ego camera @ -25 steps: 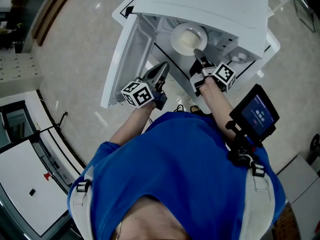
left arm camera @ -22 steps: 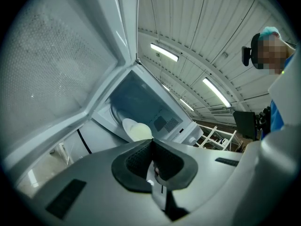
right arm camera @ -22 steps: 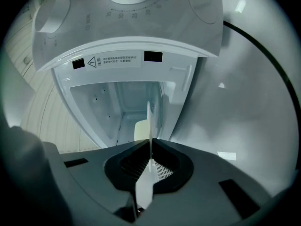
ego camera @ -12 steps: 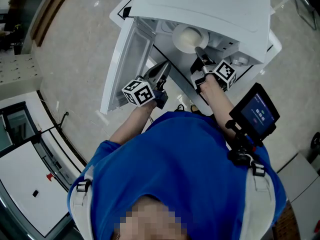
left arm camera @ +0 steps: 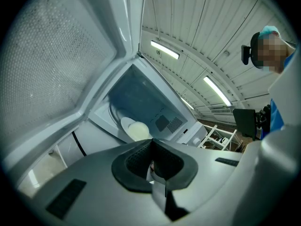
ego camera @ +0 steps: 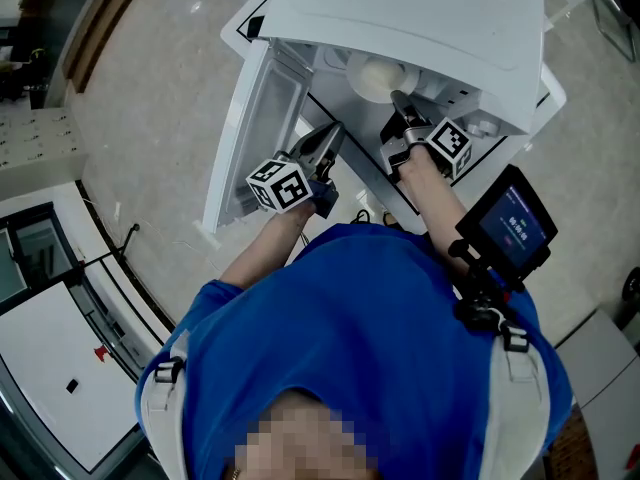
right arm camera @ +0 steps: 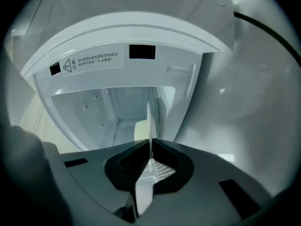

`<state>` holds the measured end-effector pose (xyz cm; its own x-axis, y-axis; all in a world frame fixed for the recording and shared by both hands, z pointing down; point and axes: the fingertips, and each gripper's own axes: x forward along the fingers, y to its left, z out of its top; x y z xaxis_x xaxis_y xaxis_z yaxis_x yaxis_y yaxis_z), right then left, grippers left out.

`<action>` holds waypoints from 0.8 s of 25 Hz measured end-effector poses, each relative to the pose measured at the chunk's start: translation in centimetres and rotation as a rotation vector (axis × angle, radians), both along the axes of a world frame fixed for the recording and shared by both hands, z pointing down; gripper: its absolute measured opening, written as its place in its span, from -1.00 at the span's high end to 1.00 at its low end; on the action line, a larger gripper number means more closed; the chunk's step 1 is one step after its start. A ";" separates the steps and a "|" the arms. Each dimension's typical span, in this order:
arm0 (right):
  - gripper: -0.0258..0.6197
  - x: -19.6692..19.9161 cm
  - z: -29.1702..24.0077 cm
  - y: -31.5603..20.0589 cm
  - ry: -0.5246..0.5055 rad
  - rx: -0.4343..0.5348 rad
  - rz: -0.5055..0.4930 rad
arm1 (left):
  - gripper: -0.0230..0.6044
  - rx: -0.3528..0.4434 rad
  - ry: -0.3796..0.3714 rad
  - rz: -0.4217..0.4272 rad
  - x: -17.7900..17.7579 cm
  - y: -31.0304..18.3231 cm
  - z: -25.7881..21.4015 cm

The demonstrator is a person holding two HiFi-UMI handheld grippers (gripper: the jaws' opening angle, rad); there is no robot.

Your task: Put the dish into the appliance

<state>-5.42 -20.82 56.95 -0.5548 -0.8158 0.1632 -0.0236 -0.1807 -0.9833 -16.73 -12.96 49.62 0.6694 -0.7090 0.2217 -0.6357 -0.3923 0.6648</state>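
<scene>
Dish transfer, insertion stage. The white appliance [ego camera: 420,13] stands with its door [ego camera: 250,118] swung open to the left, exposing the cavity [right arm camera: 94,107]. The right tongs [ego camera: 400,110] are closed on the near rim of the dish [ego camera: 374,76], a pale round plate. In the right gripper view it appears edge-on [right arm camera: 149,119], clamped between the two pads of the right tongs [right arm camera: 149,157]. The dish sits at the mouth of the cavity, partly beneath the appliance's top panel; whether it touches the cavity floor cannot be told. The left tongs [ego camera: 326,140] hang just beside the open door, pads together with nothing between them [left arm camera: 151,161]; from there the dish [left arm camera: 134,128] is seen inside the opening. Judged progress: door opened, dish grasped and carried to the opening. Remaining: setting it down inside, releasing it, drawing the right tongs out, and probably shutting the door.
</scene>
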 end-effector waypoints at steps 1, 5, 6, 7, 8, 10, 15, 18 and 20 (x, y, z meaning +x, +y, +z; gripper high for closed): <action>0.87 -0.1 -0.1 -0.1 -0.001 0.001 0.003 | 0.91 0.000 -0.001 0.000 0.0 0.0 0.0; 0.87 -0.1 -0.1 -0.4 0.007 0.001 0.014 | 0.91 0.001 -0.001 -0.003 -0.1 -0.1 -0.2; 0.87 -0.1 -0.2 -0.5 0.009 0.001 0.017 | 0.91 0.001 -0.001 -0.004 -0.2 -0.1 -0.3; 0.87 -0.1 -0.3 -0.6 0.012 0.001 0.021 | 0.91 0.002 -0.001 -0.005 -0.2 -0.2 -0.4; 0.87 -0.1 -0.4 -0.7 0.016 0.001 0.024 | 0.91 0.003 -0.001 -0.006 -0.2 -0.2 -0.4; 0.87 0.0 -0.6 -0.9 0.027 0.008 0.027 | 0.91 0.003 -0.001 -0.006 -0.2 -0.2 -0.6; 0.87 -0.1 -1.3 -1.1 0.048 0.030 0.021 | 0.91 0.004 0.000 -0.004 -0.1 -0.1 -0.9; 0.87 -0.2 -1.1 -1.2 0.067 0.036 0.011 | 0.91 0.004 -0.001 -0.003 -0.2 -0.3 -0.6; 0.86 -0.4 -0.8 -1.2 0.083 0.041 0.000 | 0.91 0.003 -0.002 -0.002 -0.3 -0.3 -0.2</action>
<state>-5.82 -22.03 56.13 -0.5409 -0.8227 0.1748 -0.1052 -0.1401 -0.9845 -17.05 -13.27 49.38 0.6673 -0.7112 0.2210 -0.6378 -0.3925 0.6627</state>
